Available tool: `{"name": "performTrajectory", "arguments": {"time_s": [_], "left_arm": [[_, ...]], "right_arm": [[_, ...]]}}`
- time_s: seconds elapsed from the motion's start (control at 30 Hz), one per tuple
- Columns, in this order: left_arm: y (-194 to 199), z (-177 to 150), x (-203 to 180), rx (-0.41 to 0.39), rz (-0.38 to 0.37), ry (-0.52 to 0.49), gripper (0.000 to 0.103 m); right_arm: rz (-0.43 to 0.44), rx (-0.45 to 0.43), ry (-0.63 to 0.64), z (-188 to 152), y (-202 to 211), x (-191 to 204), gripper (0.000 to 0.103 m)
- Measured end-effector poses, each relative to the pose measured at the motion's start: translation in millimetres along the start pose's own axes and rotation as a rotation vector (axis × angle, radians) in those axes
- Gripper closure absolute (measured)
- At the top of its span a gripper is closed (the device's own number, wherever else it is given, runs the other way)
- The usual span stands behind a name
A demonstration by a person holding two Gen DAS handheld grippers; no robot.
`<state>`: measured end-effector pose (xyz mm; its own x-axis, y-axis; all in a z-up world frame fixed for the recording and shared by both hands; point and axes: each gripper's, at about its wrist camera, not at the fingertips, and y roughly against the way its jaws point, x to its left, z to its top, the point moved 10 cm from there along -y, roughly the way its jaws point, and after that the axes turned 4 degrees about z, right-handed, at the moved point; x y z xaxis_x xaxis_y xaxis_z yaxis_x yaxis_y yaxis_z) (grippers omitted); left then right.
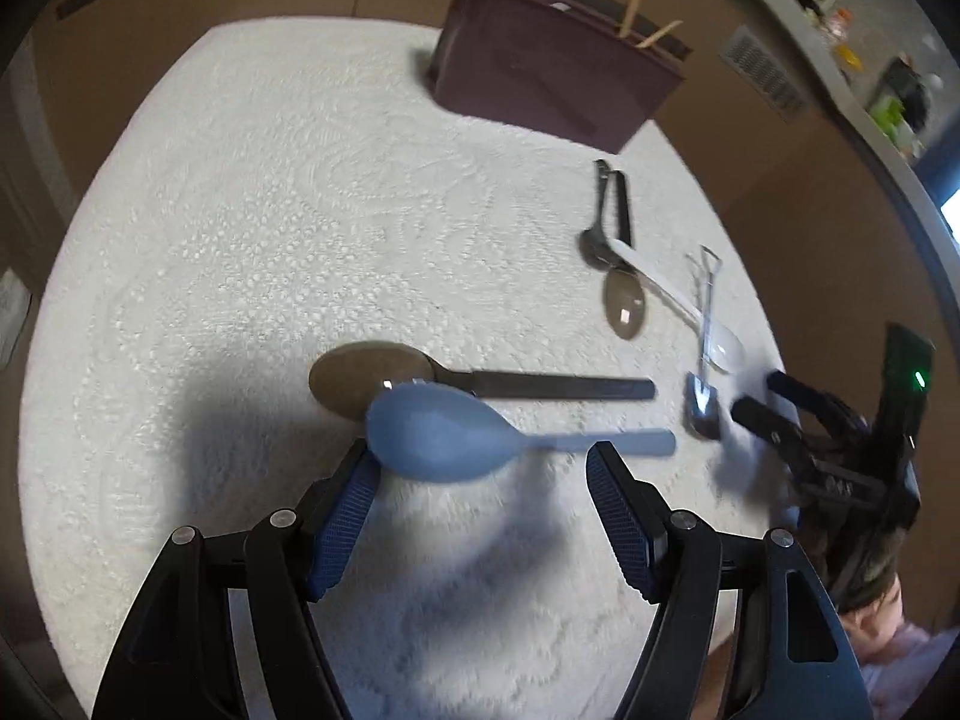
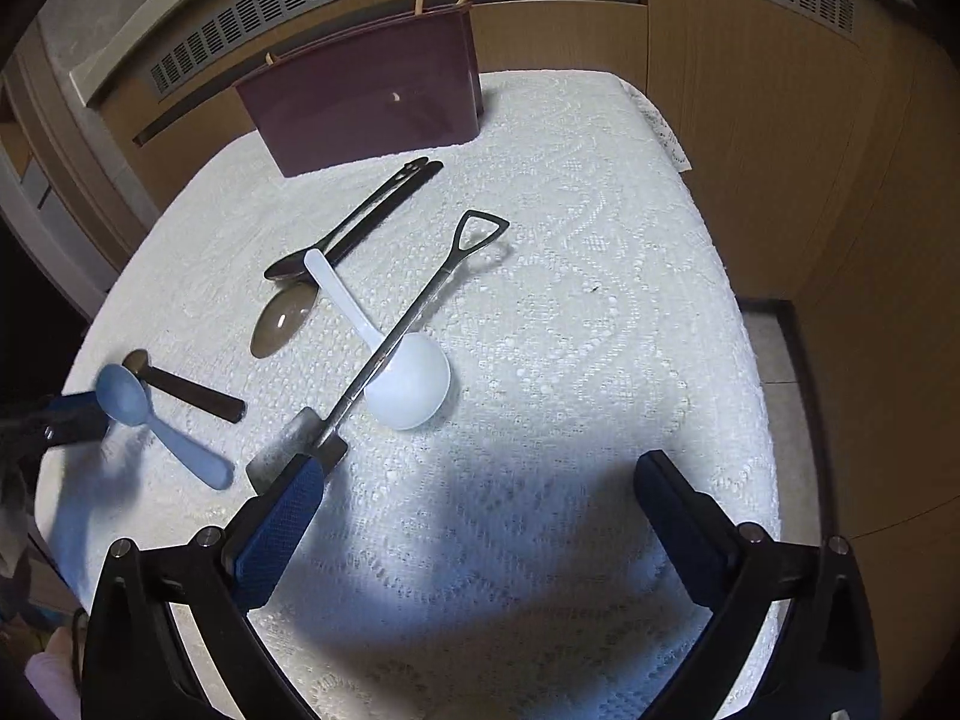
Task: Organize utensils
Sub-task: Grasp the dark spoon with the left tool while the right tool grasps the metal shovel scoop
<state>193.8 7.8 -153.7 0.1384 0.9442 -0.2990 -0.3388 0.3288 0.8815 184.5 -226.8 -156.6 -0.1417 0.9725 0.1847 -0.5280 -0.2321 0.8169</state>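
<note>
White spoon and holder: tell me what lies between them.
In the right wrist view, two dark spoons lie between the white spoon and the holder, their handles pointing toward it; the white spoon's handle rests across them.

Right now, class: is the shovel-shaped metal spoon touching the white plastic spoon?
Touching. The right wrist view shows the shovel-shaped spoon lying with its shaft straight across the white spoon, where handle meets bowl, no gap visible.

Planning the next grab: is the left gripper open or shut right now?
Open. The left gripper has its jaws spread wide, empty, with the blue spoon lying on the tablecloth just ahead.
</note>
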Motion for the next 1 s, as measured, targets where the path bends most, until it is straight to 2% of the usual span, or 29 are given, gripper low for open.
{"name": "performTrajectory", "arguments": {"time_s": [0.17, 0.23, 0.27, 0.37, 0.47, 0.53, 0.6, 0.7, 0.77, 0.87, 0.93, 0.97, 1.0], "left_arm": [[-19.5, 37.8, -13.9, -0.028, -0.011, 0.008, 0.029], [-32.0, 54.2, -25.2, -0.031, -0.020, -0.011, 0.026], [-38.3, 64.4, -33.8, -0.041, -0.023, -0.031, 0.022], [-56.1, 85.5, -56.9, -0.044, -0.049, -0.074, 0.020], [-67.2, 105.7, -71.3, -0.058, -0.056, -0.093, 0.020], [-70.9, 116.2, -69.9, -0.064, -0.045, -0.064, 0.020], [-72.1, 121.1, -65.5, -0.059, -0.023, -0.024, 0.027], [-72.4, 122.2, -58.3, -0.058, 0.049, -0.003, 0.036], [-76.4, 124.9, -59.0, -0.059, 0.118, -0.003, 0.037], [-86.5, 131.2, -68.0, -0.068, 0.235, -0.075, 0.038], [-88.5, 131.7, -71.3, -0.095, 0.293, -0.131, 0.059], [-86.7, 131.3, -74.7, -0.116, 0.284, -0.161, 0.073], [-83.0, 127.7, -76.6, -0.131, 0.247, -0.165, 0.073]], "right_arm": [[-0.010, -0.008, 0.006, -1.0, -0.9, 0.3, 0.000], [-0.013, -0.013, -0.002, -0.6, -1.0, -0.3, 0.000], [-0.016, -0.012, -0.002, -1.0, -1.0, -0.4, 0.000], [-0.033, 0.002, -0.001, -2.2, -2.5, -0.2, 0.000], [-0.078, 0.022, 0.028, -4.7, -5.7, 1.4, 0.000], [-0.113, 0.025, 0.055, -5.6, -7.6, 3.1, 0.000], [-0.120, 0.018, 0.057, -5.2, -7.2, 3.3, 0.000], [-0.128, 0.007, 0.056, -5.5, -5.7, 3.0, 0.000], [-0.134, 0.007, 0.062, -5.7, -4.4, 4.4, 0.000], [-0.154, -0.005, 0.077, -5.4, -0.9, 6.0, 0.000], [-0.146, -0.010, 0.074, -5.9, 1.6, 5.4, 0.000], [-0.131, -0.017, 0.062, -5.1, 3.6, 3.8, 0.000], [-0.117, -0.036, 0.042, -3.0, 7.6, 0.9, 0.001]]}}
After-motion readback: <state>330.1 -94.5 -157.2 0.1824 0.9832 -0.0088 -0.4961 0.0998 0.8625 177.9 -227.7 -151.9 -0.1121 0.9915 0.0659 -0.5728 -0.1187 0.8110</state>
